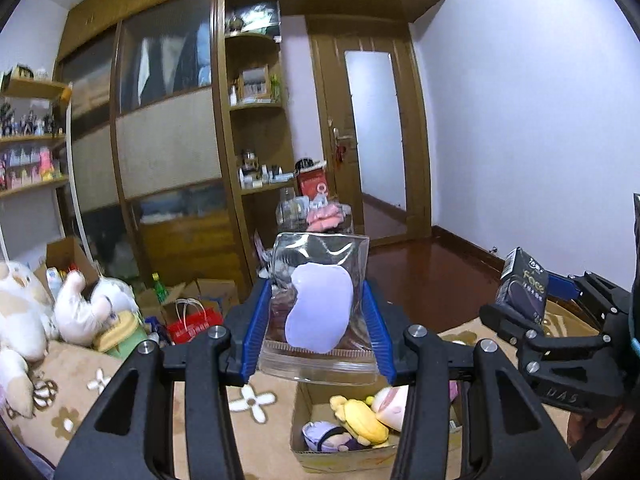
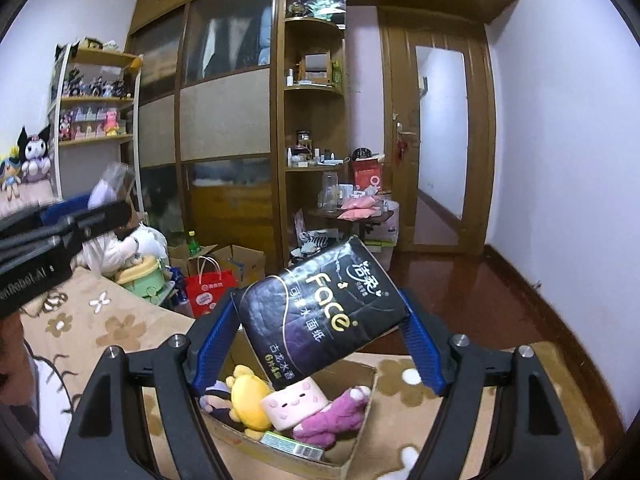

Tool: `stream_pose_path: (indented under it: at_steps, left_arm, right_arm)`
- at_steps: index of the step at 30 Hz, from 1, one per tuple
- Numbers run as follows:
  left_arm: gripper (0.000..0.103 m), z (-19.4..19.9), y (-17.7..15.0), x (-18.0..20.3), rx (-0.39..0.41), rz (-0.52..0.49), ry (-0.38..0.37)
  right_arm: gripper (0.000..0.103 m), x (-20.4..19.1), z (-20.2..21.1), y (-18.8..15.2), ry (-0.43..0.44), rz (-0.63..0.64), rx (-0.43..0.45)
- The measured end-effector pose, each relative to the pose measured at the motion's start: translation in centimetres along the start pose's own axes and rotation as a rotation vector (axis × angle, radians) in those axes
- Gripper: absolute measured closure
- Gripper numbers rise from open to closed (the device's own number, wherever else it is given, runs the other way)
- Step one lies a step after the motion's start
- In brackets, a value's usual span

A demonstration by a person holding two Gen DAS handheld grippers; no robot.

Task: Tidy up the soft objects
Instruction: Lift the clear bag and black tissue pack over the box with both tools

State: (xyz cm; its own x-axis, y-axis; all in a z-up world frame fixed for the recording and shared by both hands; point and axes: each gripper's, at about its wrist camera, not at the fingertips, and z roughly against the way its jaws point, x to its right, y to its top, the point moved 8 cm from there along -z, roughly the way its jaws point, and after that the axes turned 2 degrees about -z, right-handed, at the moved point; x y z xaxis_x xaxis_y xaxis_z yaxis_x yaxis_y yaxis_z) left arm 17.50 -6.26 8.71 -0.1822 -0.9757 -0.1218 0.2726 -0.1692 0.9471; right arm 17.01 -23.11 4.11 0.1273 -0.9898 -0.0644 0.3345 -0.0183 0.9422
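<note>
My left gripper is shut on a clear zip bag with a lilac soft pad inside, held above a cardboard box. My right gripper is shut on a black tissue pack marked "Face", held tilted above the same box. The box holds a yellow plush, a pink square plush, a purple plush and a dark-haired doll. The right gripper with the pack also shows at the right of the left wrist view. The left gripper shows at the left of the right wrist view.
The box sits on a beige flowered blanket. Large white plush toys lie at the left. Beyond the bed edge are a red paper bag, open cartons, a cluttered small table, wardrobe, shelves and door.
</note>
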Motion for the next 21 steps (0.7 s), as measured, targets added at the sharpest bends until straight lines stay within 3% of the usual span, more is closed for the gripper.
stream_pose_path:
  at_steps: [21]
  left_arm:
    - [0.058,-9.8,-9.4,0.6,-0.227,-0.004,-0.029]
  right_arm:
    - [0.022,1.4,-7.6,-7.0,0.035,-0.052,-0.146]
